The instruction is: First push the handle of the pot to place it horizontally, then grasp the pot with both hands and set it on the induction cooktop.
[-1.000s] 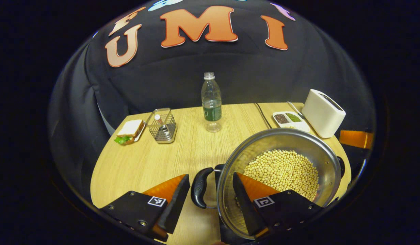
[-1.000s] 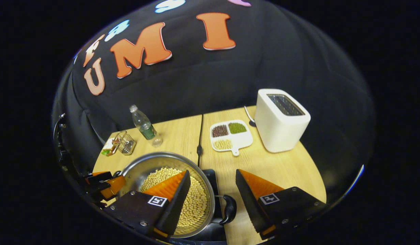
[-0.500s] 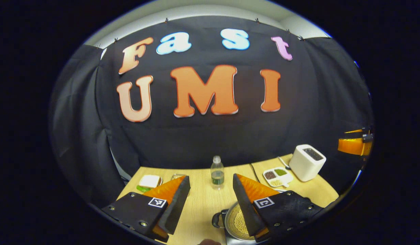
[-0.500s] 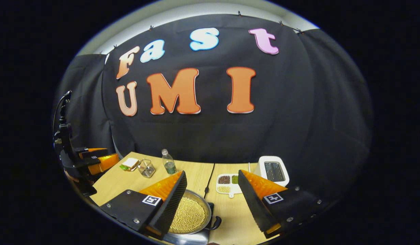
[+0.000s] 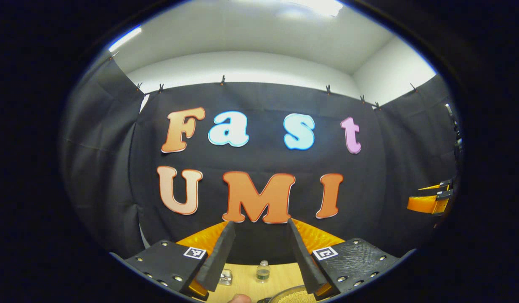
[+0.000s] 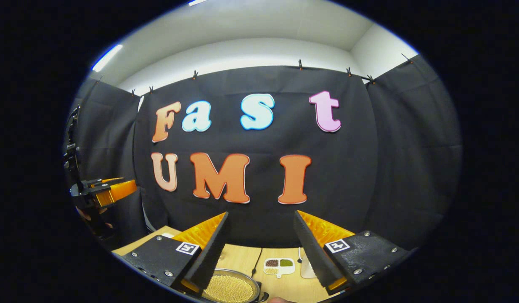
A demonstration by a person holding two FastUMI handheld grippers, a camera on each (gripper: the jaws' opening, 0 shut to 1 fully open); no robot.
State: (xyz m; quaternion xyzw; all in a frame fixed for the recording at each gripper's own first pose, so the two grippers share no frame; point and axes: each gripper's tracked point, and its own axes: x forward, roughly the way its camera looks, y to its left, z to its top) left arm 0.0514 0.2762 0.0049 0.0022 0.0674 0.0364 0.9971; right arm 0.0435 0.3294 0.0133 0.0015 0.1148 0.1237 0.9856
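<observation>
While both cameras look mostly at the booth's black cloth wall, the wooden table (image 6: 242, 259) shows as a thin strip at the bottom of each view. In the left gripper view, the left gripper (image 5: 258, 246) has its two fingers spread apart with nothing between them, raised clear of the table. Below the gap stand a clear water bottle (image 5: 263, 270) and, just to its left, a small wire basket (image 5: 226, 277), both toward the table's far edge. The steel pot (image 5: 293, 297) filled with soybeans peeks in at the bottom edge, under the right finger. At the right rim of this view the right gripper (image 5: 430, 198) hangs in the air.

In the right gripper view, the right gripper (image 6: 260, 237) is likewise spread wide and holds nothing. The pot (image 6: 230, 288) sits near the table's front edge, below the left finger, with one black side handle (image 6: 263, 297) just visible at its right. Beyond it, a white divided tray (image 6: 279, 265) of dark, green and pale grains lies toward the far edge, and a white toaster (image 6: 306, 267) sits just beside it, partly hidden behind the right finger. A black cable (image 6: 255, 265) runs across the table between pot and tray. The left gripper (image 6: 104, 191) shows at the left rim.
</observation>
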